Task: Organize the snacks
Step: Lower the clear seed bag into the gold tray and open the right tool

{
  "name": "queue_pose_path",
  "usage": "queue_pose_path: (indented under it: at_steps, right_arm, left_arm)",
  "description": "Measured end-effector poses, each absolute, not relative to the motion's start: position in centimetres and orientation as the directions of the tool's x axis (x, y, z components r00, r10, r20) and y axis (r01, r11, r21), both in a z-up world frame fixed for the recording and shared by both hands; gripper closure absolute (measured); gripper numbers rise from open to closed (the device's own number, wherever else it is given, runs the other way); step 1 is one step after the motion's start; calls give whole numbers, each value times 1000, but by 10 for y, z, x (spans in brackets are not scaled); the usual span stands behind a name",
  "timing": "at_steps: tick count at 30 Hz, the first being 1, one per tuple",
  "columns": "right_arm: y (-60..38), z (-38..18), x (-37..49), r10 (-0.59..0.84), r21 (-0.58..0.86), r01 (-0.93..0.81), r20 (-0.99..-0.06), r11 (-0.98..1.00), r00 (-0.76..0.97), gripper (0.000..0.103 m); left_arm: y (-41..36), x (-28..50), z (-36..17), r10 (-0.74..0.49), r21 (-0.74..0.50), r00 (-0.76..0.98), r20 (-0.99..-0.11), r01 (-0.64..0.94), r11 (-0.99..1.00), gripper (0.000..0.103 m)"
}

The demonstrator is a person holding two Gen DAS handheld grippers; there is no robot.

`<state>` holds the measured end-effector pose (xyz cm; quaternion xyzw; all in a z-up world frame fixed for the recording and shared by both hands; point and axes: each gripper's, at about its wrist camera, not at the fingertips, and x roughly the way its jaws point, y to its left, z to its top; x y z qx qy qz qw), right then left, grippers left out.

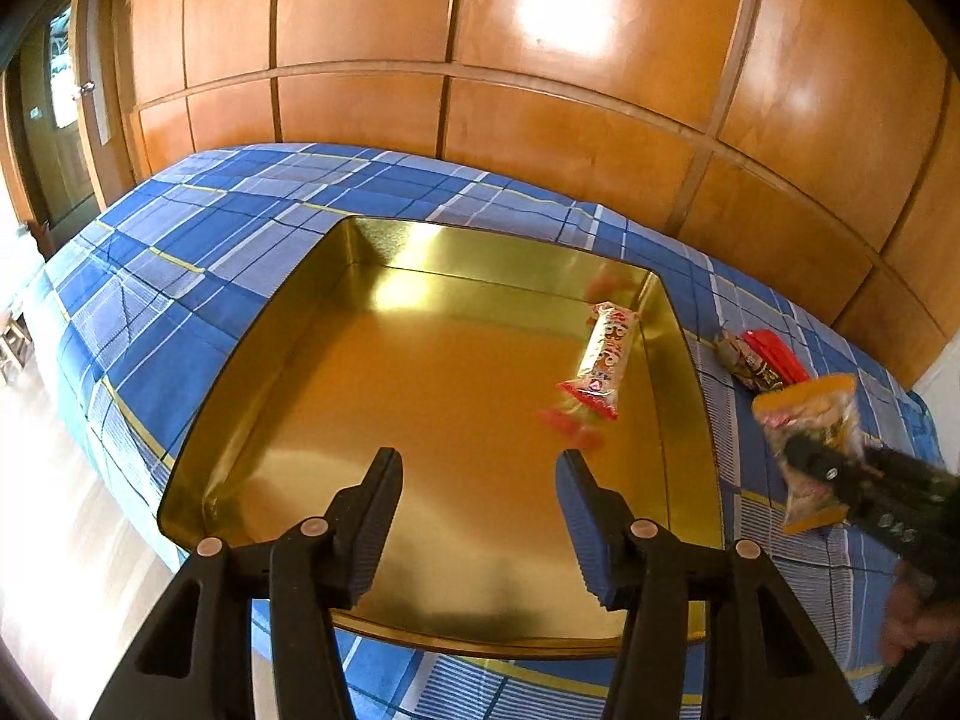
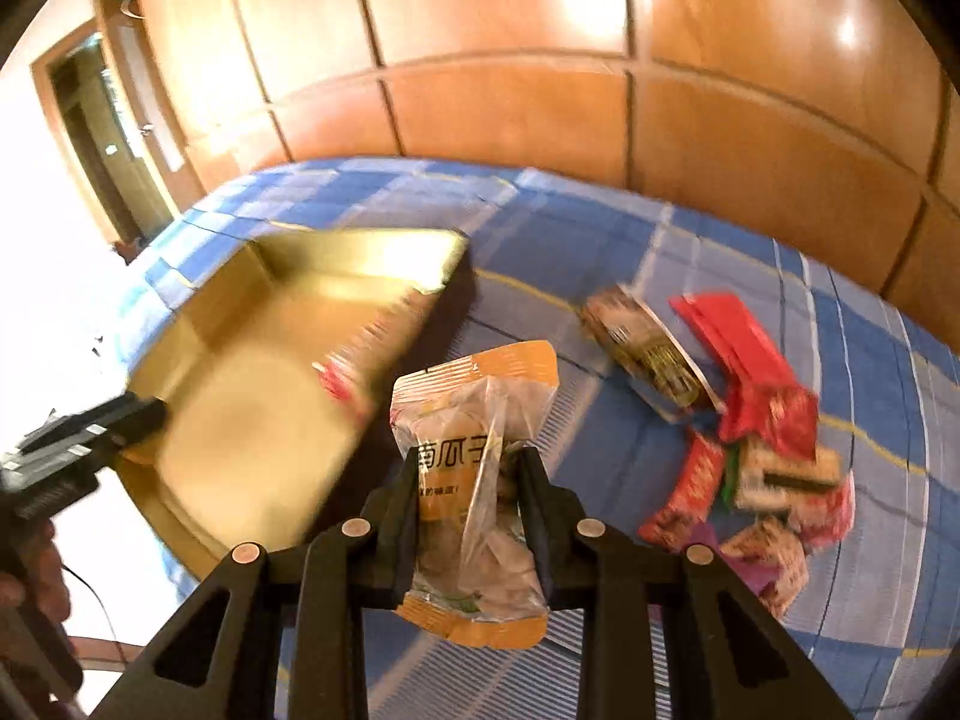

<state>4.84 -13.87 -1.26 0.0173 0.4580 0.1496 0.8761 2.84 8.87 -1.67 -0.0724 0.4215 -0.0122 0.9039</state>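
Observation:
A gold tin tray (image 1: 288,360) lies on the blue plaid bed. Inside it, by the right wall, rests one red-and-white wrapped snack bar (image 1: 600,360). My left gripper (image 1: 480,468) hovers over the tray's near part, open, with nothing between its fingers. My right gripper (image 2: 471,462) is shut on an orange-and-clear snack packet (image 2: 480,396), held above the bedspread just right of the tray (image 2: 240,360). In the left wrist view that packet (image 1: 810,414) hangs in the right gripper (image 1: 807,459) beside the tray's right wall.
A pile of loose snacks (image 2: 756,456) in red, brown and pink wrappers lies on the bedspread (image 2: 600,228) to the right of the tray. Wooden wall panels (image 1: 540,90) stand behind the bed. The bed's left edge drops to a pale floor (image 1: 54,450).

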Motion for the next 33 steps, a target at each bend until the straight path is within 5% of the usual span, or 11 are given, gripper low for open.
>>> queue_pose_path:
  at_steps: [16, 33]
  right_arm:
    - [-25, -23, 75, 328, 99, -496, -855, 863, 402, 73]
    - [-21, -45, 75, 225, -3, -474, -877, 880, 424, 73]
  left_arm:
    - [130, 28, -28, -28, -156, 629, -777, -149, 976, 49]
    - [120, 28, -34, -41, -150, 618, -785, -125, 981, 49]
